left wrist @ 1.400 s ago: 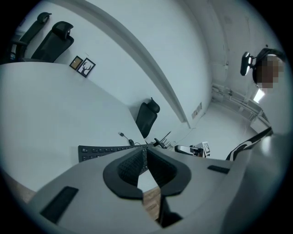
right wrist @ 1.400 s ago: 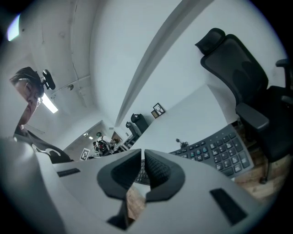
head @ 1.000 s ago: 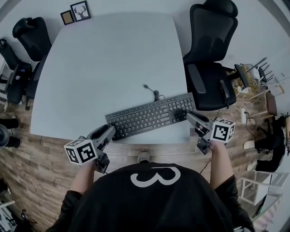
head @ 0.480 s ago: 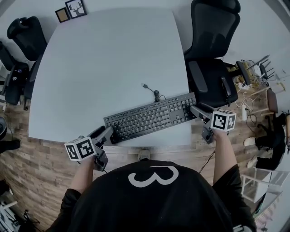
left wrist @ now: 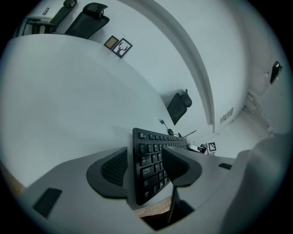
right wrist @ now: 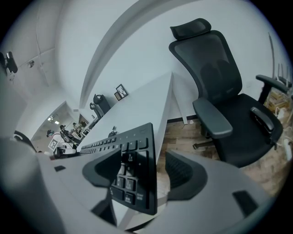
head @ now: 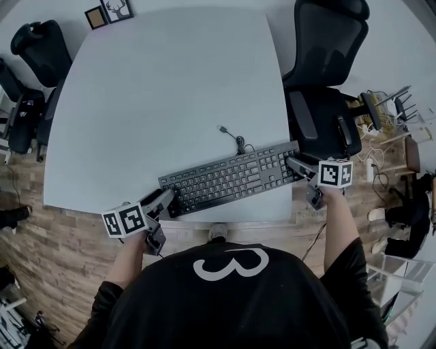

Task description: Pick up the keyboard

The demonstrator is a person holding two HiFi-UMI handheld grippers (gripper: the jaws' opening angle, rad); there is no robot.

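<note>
Grasp step: my left tool [head: 165, 200] and right tool [head: 293, 163] are wide open, each straddling one end of the keyboard [head: 228, 178] near the lower edge of the bench [head: 170, 88]. Neither grips it yet. Next I'd close both, then lift level.

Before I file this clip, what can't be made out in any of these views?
- Key legends on the keyboard: too small in the head view, blurred in both gripper views.
- Deer picture: cut by the head view's top edge.
- Dark chair at the left: partly cut by the head view's rim.
- Background people: too small and blurred in the right gripper view.
</note>
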